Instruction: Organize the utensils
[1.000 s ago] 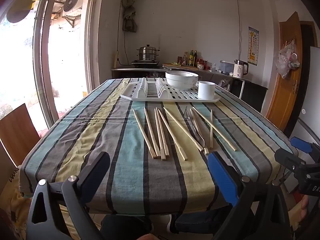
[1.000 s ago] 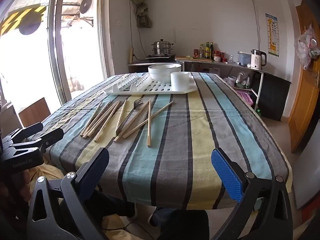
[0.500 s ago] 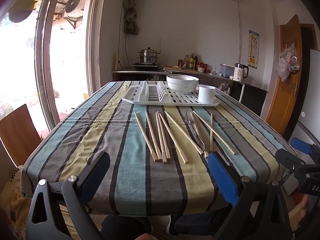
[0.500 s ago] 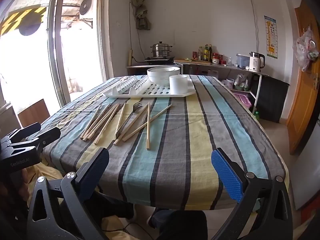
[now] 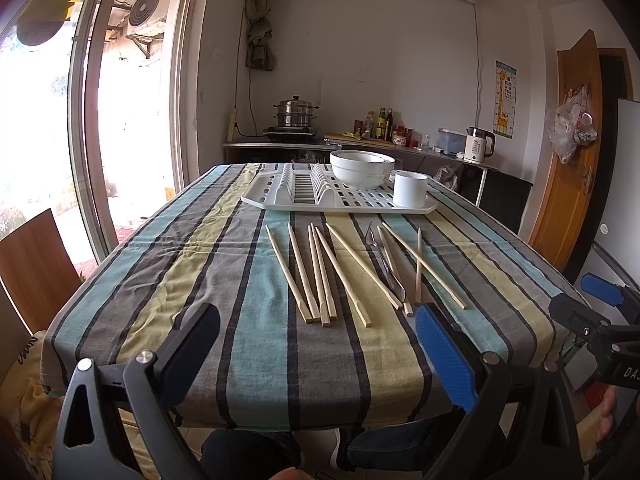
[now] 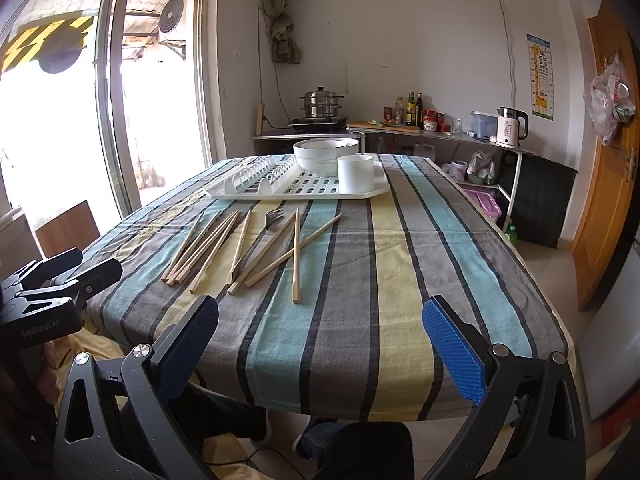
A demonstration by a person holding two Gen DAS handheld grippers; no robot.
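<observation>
Left wrist view: left hand-held gripper [image 5: 318,344] spread wide, nothing between its pads, held just off the near edge of the tabletop [image 5: 224,280]. Wooden chopsticks [image 5: 320,276] lie loose on the striped cloth in the middle of the tabletop, roughly parallel on the left side of the group, crossing on the right side; a metal fork [image 5: 386,264] lies among the crossing ones, tines pointing at the far edge. White drying rack [image 5: 280,196] sits near the far edge, carrying stacked bowls [image 5: 360,168] and a white cup [image 5: 410,189]. Right wrist view: right hand-held gripper [image 6: 320,348] also wide and empty, off the near edge toward the right corner; the chopsticks [image 6: 224,246] and fork [image 6: 272,220] appear well to its left, rack [image 6: 304,188] beyond them. Judgement: sorting not yet begun, step in hand is the approach to a first pick. Next move likely calls for lowering one gripper over a single chopstick's near end, pads straddling its width, closing low against the cloth; thin sticks may roll or drag neighbours. The cup seems a plausible holder.
</observation>
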